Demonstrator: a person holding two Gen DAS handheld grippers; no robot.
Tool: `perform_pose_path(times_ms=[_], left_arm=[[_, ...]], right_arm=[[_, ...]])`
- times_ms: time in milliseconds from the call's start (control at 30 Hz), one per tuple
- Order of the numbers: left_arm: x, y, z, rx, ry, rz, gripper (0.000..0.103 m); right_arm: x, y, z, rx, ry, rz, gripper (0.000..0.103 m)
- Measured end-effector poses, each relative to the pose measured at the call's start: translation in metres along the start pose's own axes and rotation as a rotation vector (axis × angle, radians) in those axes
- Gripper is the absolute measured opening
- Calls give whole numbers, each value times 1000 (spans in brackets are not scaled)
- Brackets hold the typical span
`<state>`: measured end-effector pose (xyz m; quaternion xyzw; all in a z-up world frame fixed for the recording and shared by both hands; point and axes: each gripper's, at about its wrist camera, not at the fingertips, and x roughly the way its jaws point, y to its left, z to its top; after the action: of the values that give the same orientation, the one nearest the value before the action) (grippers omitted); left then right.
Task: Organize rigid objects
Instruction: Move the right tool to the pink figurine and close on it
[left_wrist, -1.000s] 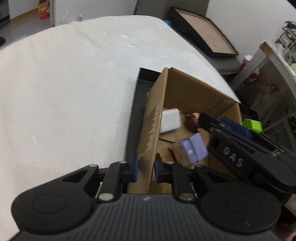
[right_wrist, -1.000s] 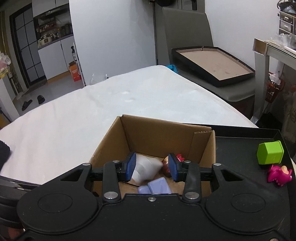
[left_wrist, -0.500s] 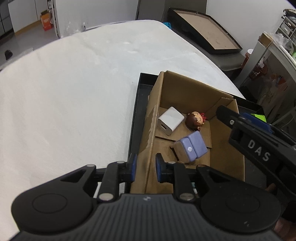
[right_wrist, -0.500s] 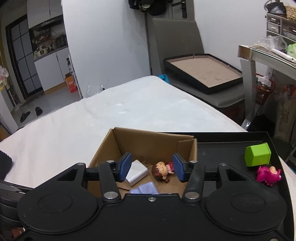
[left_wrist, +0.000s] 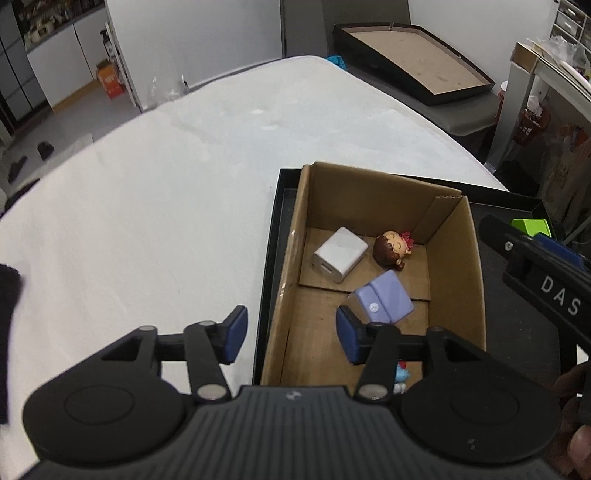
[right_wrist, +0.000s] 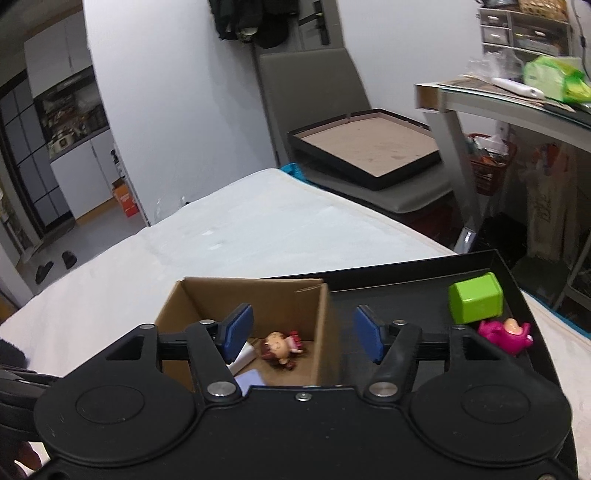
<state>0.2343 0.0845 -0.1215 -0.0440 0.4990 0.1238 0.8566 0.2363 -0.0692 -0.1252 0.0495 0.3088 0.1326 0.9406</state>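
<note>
Dropped since a second ago, the white charger (left_wrist: 340, 254) now lies in the cardboard box (left_wrist: 458, 258) beside 2 toys; both grippers (left_wrist: 291, 334) (right_wrist: 303, 334) are opening, empty; green cube (right_wrist: 475, 298) and pink figure (right_wrist: 505, 334) remain on the black tray (right_wrist: 388, 295).

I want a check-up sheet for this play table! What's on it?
Surface: white padded top carrying a black tray.
Job's things: cardboard box holds white charger, doll, purple block; green cube and pink toy lie on the tray.
Clutter: nothing seen.
Grippers: left gripper and right gripper opening, fingers empty.
Cables: nothing seen.
Surroundings: chair, desk, framed board.
</note>
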Motion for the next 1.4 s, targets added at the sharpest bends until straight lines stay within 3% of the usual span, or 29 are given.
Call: perform_pose_path(times_ms=[367, 700, 1000, 1400], left_arm=[[-2, -35, 9, 55, -31, 116, 66], [8, -70, 15, 97, -23, 159, 67], [10, -88, 23, 100, -25, 202, 68], [10, -106, 28, 128, -35, 212, 68]], right_arm=[[2, -56, 0, 112, -44, -89, 69], [12, -105, -5, 212, -48, -158, 69], [19, -130, -12, 295, -38, -166, 78], [38, -162, -35, 494, 30, -174, 79]])
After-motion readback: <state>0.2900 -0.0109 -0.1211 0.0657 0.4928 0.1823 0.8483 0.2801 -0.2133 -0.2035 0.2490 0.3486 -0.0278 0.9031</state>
